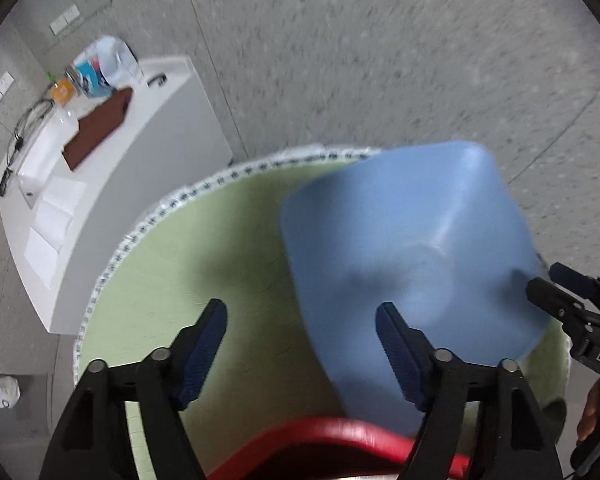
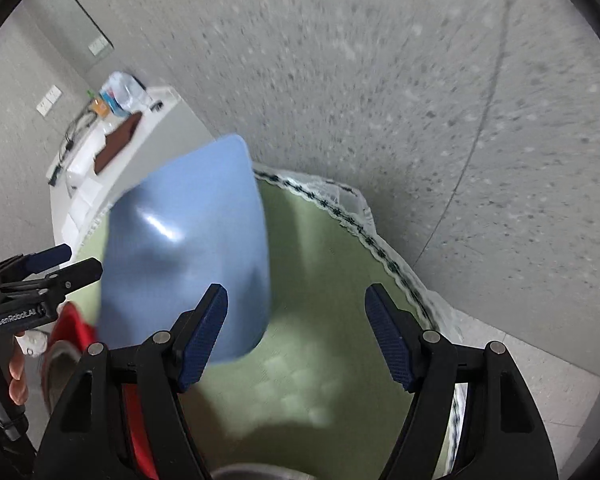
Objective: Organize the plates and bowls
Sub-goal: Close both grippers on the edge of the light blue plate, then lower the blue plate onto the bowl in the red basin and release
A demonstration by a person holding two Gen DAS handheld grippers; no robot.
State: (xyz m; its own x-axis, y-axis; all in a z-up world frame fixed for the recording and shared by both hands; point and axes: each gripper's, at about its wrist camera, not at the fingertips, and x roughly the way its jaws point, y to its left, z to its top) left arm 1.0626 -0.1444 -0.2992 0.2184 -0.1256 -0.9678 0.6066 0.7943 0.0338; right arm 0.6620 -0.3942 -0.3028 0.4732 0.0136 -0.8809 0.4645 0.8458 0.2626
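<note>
Clutter is sitting at the upper left of both views: a white counter [image 1: 112,184] carrying a brown board [image 1: 98,128], bottles and cables, well apart from the work. Moving right in the left wrist view, the left gripper [image 1: 302,346] is pointing steeply down over a green mat [image 1: 172,280] with a patterned white edge, its blue pads standing apart with nothing pressed between them. The blue plate [image 1: 412,264], squarish with rounded corners and blurred, is filling the centre right of that frame; the right-hand finger [image 1: 398,354] is overlapping the plate's lower left corner in the picture, but whether it is touching I cannot tell. A red dish rim [image 1: 340,436] is curving along the bottom edge below the plate, and the right gripper [image 1: 556,288] is entering at the far right, just beside the plate's right edge. In the right wrist view the same plate [image 2: 188,264] is lying left of centre, its long axis running from lower middle toward the upper left, with the left gripper [image 2: 60,264] poking in at the far left beside it. The right gripper [image 2: 296,334] is likewise standing open and empty, its left-hand finger [image 2: 202,338] overlapping the plate's lower edge. The plate seems to be lying between the two tools, about equally near each, so either one would need to shift inward toward it.
</note>
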